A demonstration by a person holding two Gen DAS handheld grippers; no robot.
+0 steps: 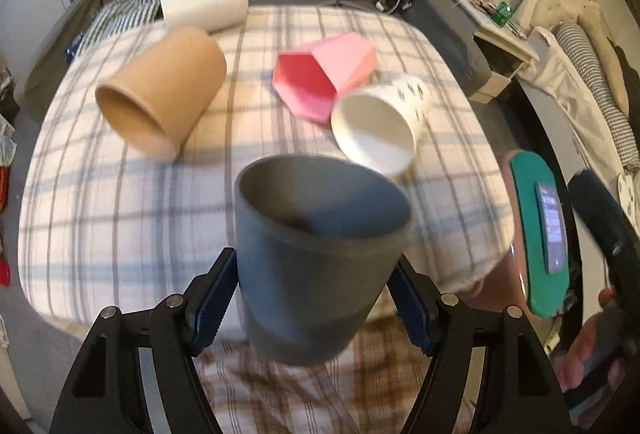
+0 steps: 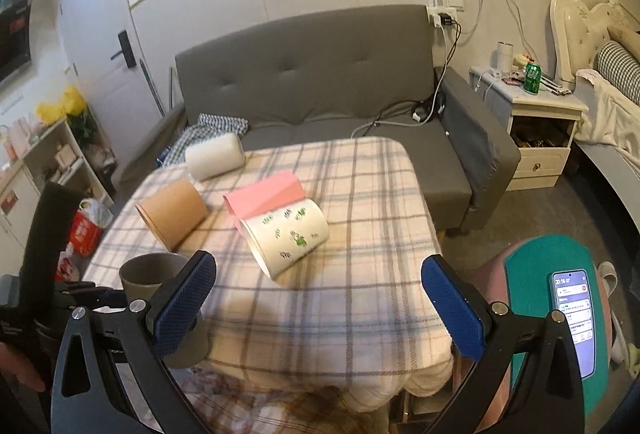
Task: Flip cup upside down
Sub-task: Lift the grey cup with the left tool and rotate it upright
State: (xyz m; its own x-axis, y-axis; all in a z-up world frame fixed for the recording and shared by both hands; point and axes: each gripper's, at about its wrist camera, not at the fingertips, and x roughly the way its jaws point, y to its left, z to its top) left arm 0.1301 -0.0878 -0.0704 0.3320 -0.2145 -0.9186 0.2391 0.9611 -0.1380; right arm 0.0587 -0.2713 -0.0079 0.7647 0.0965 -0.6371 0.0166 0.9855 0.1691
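Observation:
My left gripper [image 1: 310,298] is shut on a grey cup [image 1: 316,258] and holds it mouth-up, tilted a little, above the near edge of the plaid-covered table [image 1: 120,218]. The grey cup also shows at the left of the right wrist view [image 2: 150,274], partly behind my right finger. My right gripper [image 2: 320,306] is open and empty over the table's near edge. On the table lie a brown cup [image 1: 160,101], a pink hexagonal cup [image 1: 320,77], a white patterned cup [image 1: 380,125] and a white cup [image 1: 204,3], all on their sides.
A grey sofa [image 2: 320,73] stands behind the table. A stool with a teal top [image 2: 540,274] carrying a phone [image 2: 572,318] stands at the right. A nightstand [image 2: 536,121] and bed are at the far right. Shelves [image 2: 52,161] and bags stand at the left.

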